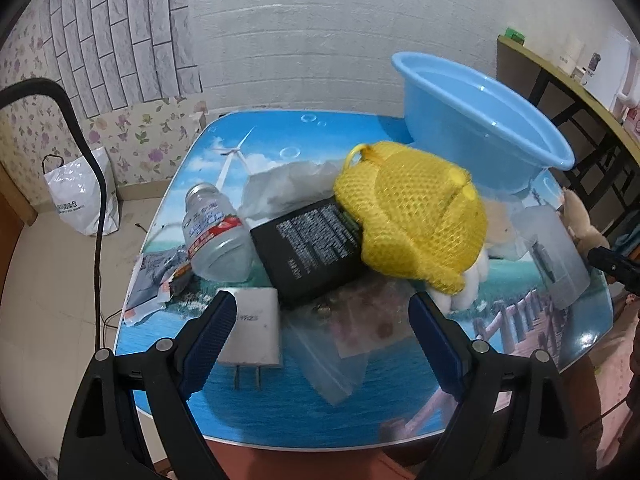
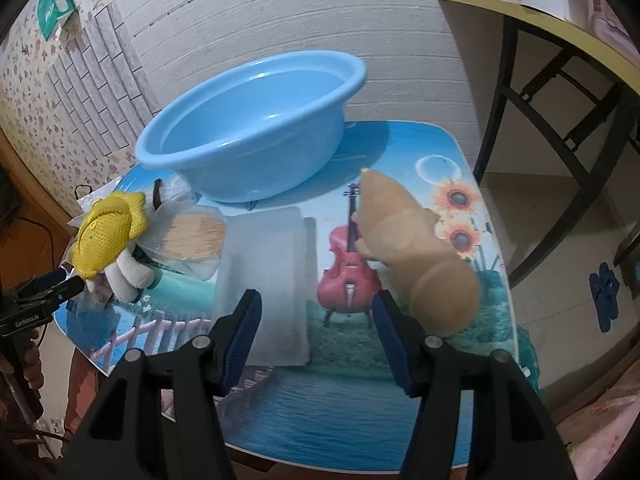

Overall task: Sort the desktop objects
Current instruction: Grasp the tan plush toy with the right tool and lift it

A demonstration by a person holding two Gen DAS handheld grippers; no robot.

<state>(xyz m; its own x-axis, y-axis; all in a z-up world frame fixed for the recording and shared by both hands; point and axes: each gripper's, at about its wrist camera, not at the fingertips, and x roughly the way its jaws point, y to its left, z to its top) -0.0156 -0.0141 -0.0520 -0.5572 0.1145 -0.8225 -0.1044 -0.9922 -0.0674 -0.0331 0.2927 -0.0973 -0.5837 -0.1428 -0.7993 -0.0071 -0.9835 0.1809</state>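
so, nothing sorted yet: blue basin (image 2: 248,128) sits empty at 12 o'clock on the table (image 2: 340,412). right gripper (image 2: 316,334) has its jaws partly open and bare, pointing down at the cello print. tan plush toy (image 2: 416,256) lies just off the right pad at 2 o'clock, long axis running 11 to 5, apparently not touching; translucent box (image 2: 264,280) sits at 11. right hand is the nearer one to the plush, needs a shift toward 2 to straddle it. left gripper (image 1: 322,338) stands wide open and bare, over the white charger (image 1: 254,326), black box (image 1: 310,256) and yellow mesh pouch (image 1: 412,212) at 12 to 1.
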